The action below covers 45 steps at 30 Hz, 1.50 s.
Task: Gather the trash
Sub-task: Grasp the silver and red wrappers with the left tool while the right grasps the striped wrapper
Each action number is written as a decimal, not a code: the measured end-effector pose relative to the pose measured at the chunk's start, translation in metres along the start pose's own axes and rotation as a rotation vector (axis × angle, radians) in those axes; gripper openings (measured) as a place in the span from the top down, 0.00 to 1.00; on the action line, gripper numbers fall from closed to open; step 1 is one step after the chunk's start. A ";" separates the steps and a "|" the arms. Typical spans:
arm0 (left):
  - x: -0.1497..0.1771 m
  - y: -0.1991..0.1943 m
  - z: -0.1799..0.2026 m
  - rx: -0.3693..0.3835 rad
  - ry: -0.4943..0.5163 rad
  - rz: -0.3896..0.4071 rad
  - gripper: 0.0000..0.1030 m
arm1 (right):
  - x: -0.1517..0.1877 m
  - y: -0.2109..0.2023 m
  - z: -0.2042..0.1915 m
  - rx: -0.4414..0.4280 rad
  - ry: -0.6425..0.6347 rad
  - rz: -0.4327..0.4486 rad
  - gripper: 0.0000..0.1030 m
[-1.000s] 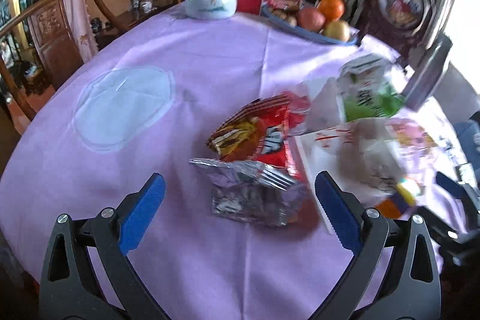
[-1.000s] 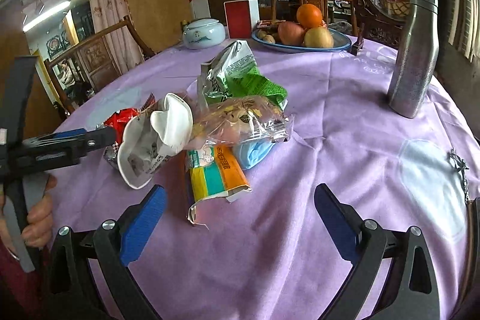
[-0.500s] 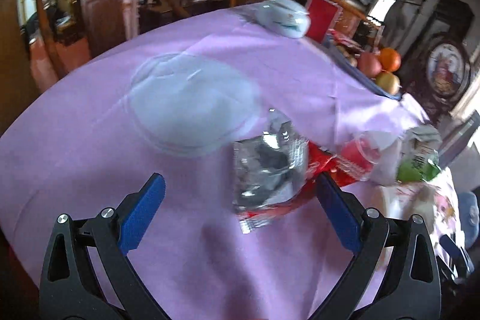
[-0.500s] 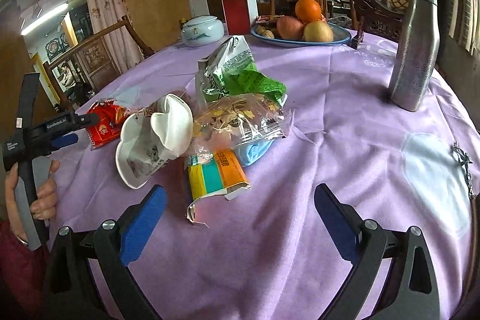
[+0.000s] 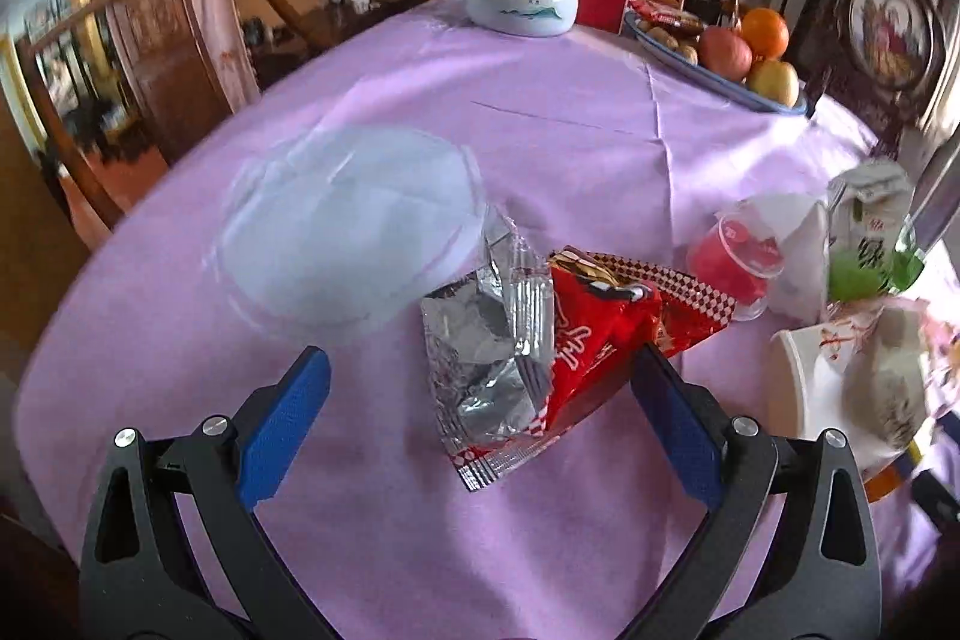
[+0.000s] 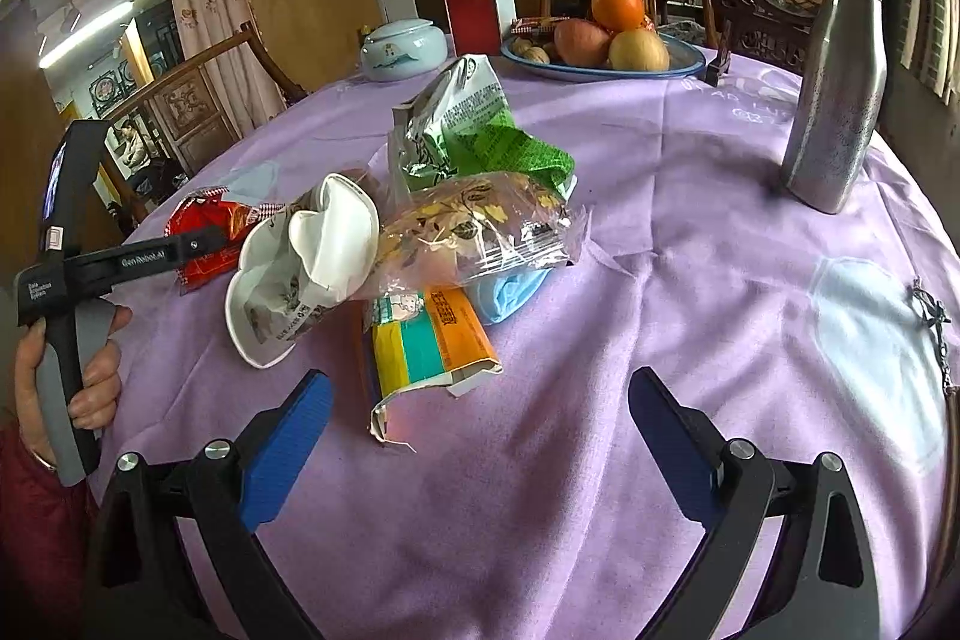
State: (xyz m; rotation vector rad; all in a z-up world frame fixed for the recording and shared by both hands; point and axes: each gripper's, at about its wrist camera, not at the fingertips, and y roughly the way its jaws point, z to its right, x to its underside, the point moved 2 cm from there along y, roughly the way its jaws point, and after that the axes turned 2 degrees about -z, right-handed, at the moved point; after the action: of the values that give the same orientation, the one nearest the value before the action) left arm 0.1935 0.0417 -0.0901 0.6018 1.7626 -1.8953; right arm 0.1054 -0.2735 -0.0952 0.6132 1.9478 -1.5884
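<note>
Left gripper (image 5: pixel 480 400) is spread wide and empty, low over the purple surface (image 5: pixel 570 142), its blue fingers either side of a silver wrapper (image 5: pixel 480 346) lying against a red snack bag (image 5: pixel 594 334). Right gripper (image 6: pixel 474 421) gapes just as wide, holding nothing, with a yellow-and-orange packet (image 6: pixel 429 340) just ahead of it. Behind that sit a crumpled paper cup (image 6: pixel 300 274), a clear snack bag (image 6: pixel 474 232) and a green bag (image 6: pixel 474 130), all heaped together mid-surface.

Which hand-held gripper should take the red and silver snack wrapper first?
Left. The left hand-held gripper is open and already straddles the red and silver snack wrapper; the right hand-held gripper, also open, faces the yellow-orange packet instead.
</note>
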 end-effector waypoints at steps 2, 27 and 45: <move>0.000 0.000 -0.006 0.024 -0.035 0.005 0.07 | 0.000 0.002 0.000 -0.007 0.002 -0.011 0.08; 0.001 -0.001 -0.014 0.110 -0.079 -0.007 0.07 | -0.008 -0.012 0.021 -0.028 0.118 0.100 0.53; -0.006 -0.015 0.012 -0.035 0.179 0.107 0.07 | -0.009 -0.013 0.027 -0.002 0.126 0.128 0.57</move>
State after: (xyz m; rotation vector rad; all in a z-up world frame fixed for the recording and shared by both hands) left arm 0.1890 0.0312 -0.0736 0.8581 1.8292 -1.7823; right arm 0.1070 -0.3024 -0.0832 0.8381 1.9571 -1.5008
